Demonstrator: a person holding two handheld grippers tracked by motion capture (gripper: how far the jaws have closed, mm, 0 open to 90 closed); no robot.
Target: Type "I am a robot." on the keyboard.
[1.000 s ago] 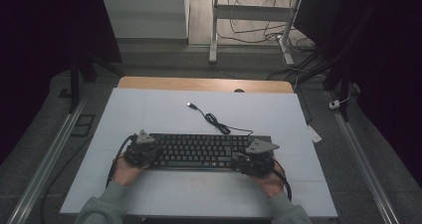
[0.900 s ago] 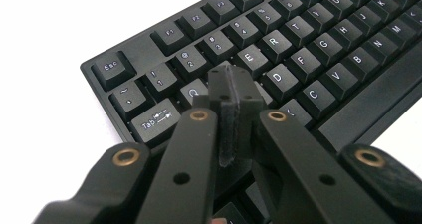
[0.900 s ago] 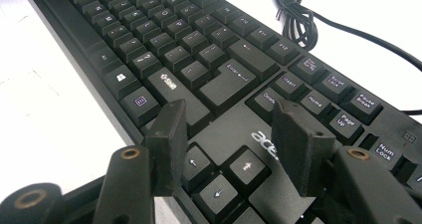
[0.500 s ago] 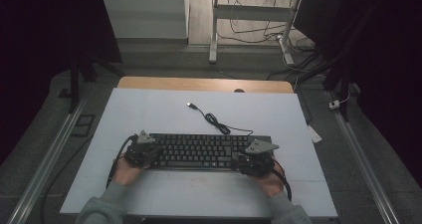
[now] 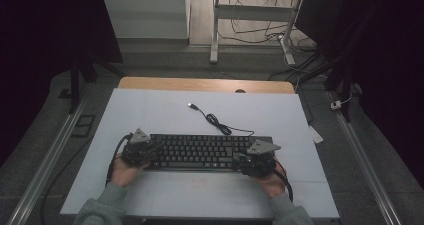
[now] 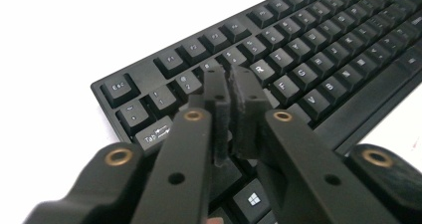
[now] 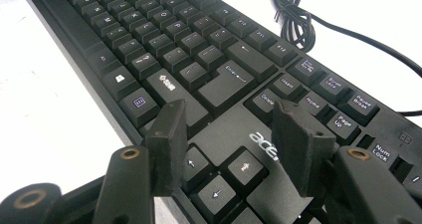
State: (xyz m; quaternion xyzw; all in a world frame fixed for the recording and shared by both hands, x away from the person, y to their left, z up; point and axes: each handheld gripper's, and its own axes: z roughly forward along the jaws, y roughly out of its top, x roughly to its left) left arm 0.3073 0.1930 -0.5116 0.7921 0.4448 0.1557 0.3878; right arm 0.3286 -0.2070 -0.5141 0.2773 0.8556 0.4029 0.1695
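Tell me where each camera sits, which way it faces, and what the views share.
High view: above the person's side, looking forward and down on the white table; both hands enter from below.
Left gripper view: rides the left gripper, its nearly closed jaws over the black Acer keyboard.
Right gripper view: rides the right gripper, jaws apart above the arrow keys.
All three share the keyboard.

keyboard [image 6: 298,59] right end cut off, nearest keys hidden
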